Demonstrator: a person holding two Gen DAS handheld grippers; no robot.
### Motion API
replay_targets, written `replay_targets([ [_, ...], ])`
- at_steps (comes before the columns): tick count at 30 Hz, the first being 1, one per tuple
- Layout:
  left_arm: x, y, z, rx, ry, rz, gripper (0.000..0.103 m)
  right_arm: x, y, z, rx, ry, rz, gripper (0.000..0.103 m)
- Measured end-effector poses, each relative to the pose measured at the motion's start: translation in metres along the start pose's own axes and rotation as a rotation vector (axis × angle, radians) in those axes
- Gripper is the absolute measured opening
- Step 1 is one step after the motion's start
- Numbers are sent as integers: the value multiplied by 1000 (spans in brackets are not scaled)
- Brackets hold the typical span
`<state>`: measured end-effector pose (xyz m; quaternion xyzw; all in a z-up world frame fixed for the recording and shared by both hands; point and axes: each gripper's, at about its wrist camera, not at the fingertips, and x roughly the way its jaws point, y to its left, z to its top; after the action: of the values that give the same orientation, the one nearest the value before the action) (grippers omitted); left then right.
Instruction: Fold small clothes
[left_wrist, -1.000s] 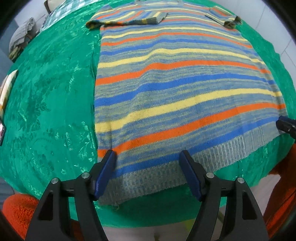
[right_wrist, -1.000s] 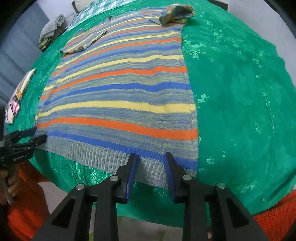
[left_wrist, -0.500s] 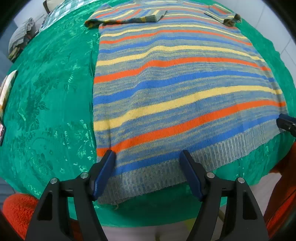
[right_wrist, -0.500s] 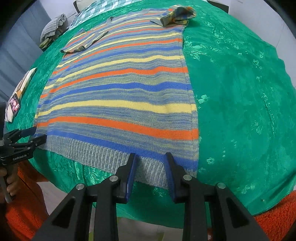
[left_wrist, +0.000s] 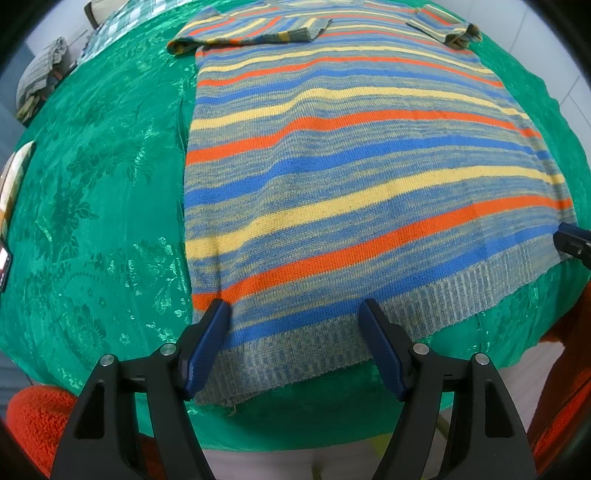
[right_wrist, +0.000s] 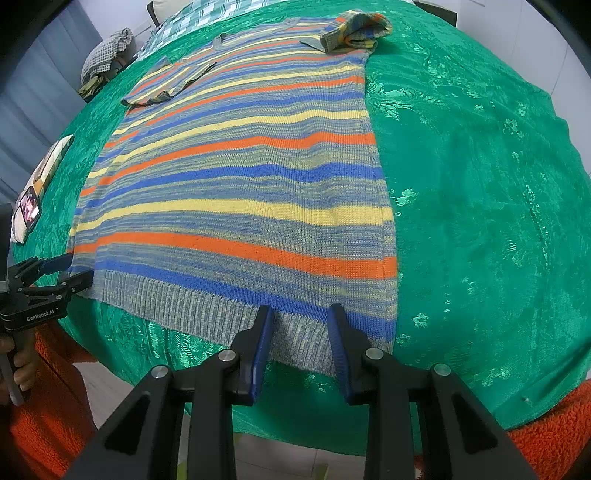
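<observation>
A striped knit sweater (left_wrist: 351, 166) in grey, blue, orange and yellow lies flat on a green tablecloth, both sleeves folded in over the chest; it also shows in the right wrist view (right_wrist: 243, 177). My left gripper (left_wrist: 295, 314) is open, its fingers wide apart over the hem's left corner. My right gripper (right_wrist: 299, 314) is open with a narrower gap, its fingers astride the ribbed hem near the right corner. The left gripper (right_wrist: 70, 271) shows at the left edge of the right wrist view, at the hem's other corner.
The green patterned tablecloth (right_wrist: 480, 184) covers the table. A phone (right_wrist: 29, 206) and a booklet (right_wrist: 51, 162) lie near the left edge. A bundle of cloth (right_wrist: 107, 51) sits on a chair behind the table. The front table edge is just below the hem.
Both grippers have edged slightly forward over the hem. The sweater has not moved and neither gripper has closed.
</observation>
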<state>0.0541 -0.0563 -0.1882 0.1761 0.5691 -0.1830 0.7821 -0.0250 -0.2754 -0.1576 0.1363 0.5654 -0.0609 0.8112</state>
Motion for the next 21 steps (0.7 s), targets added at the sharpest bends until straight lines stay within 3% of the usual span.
replay_targets([
  [21, 0, -1, 0, 0, 0, 2, 75, 1, 1, 0, -5, 0, -3, 31],
])
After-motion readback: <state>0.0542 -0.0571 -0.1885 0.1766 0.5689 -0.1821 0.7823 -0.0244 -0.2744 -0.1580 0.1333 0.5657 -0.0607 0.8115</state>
